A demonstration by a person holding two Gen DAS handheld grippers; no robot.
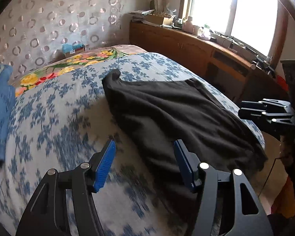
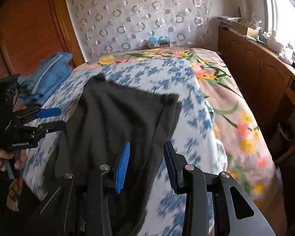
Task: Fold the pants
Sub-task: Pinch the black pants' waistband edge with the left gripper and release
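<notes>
Pants (image 1: pixel 179 114) of soft black fabric lie rumpled on the blue-flowered white bedspread (image 1: pixel 55 118), near the bed's edge. Both tongs hang empty above them: the left tongs (image 1: pixel 144 163) stand wide, the right tongs (image 2: pixel 147 165) narrower. Loose ridges could get folded in crooked, and cloth near the edge might slide off. Motion blur hides the pants' near end, and the tongs cover part of it.
</notes>
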